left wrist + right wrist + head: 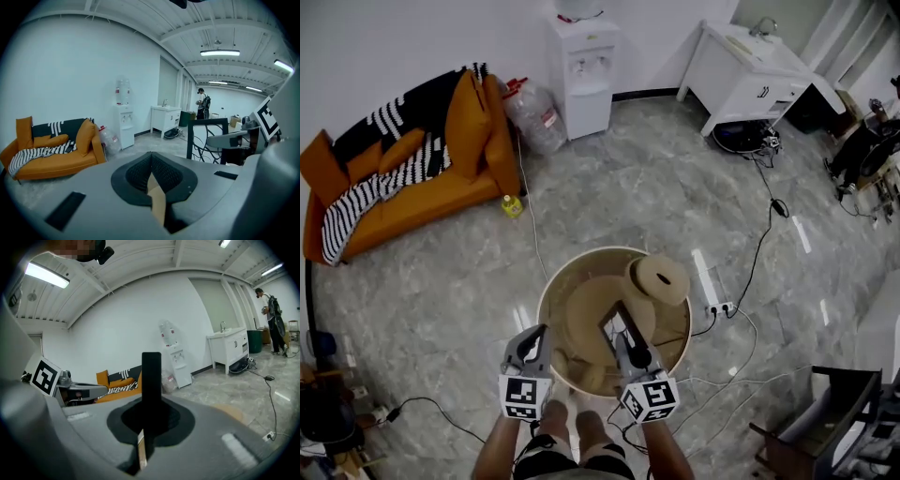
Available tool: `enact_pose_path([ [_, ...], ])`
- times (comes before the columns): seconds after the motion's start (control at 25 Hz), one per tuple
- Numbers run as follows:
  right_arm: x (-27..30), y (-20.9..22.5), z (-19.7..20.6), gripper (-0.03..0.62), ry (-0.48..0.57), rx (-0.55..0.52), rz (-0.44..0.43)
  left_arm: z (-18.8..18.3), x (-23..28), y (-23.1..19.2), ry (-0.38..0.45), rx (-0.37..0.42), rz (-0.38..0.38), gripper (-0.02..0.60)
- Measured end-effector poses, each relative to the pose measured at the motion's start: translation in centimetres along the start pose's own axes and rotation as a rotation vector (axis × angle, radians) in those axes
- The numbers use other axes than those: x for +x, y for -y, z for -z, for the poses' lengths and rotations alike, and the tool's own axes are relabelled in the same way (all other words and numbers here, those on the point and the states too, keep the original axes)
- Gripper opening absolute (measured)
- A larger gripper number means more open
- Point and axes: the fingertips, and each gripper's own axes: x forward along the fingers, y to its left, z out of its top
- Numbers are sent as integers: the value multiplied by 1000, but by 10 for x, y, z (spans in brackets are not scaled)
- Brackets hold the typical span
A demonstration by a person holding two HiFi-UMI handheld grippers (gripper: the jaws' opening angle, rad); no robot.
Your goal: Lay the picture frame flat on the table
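Gripping the picture frame (617, 324) by its near edge, my right claw (631, 352) is clenched on it above the near edge of the round wooden table (551, 292). The frame stands on edge and leans, not flat. Just to its left, my left claw (533, 337) is clamped together with nothing in it, over the table's near left edge. Farther on, a round tan disc (661, 278) sits at the table's far right edge. Beyond that, an orange sofa (412, 178) and a white water dispenser (584, 75) stand against the wall.
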Motion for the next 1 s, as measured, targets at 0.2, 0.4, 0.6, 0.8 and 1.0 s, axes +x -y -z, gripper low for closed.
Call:
enact_pose_path([
  [0.2,33,16,45,9,-44,12,12,48,36,-11,-36,-37,12,17],
  [0.4,59,31,82,9,-71,28,33,87,63,-19,-65,-66,17,17],
  [0.6,87,40,128,9,-105,48,37,132,90,-27,-92,-84,34,17],
  [0.8,112,45,177,11,-146,61,33,177,115,-32,-122,-97,47,17],
  [1.0,138,56,213,11,-165,87,44,212,138,-47,-147,-104,46,17],
])
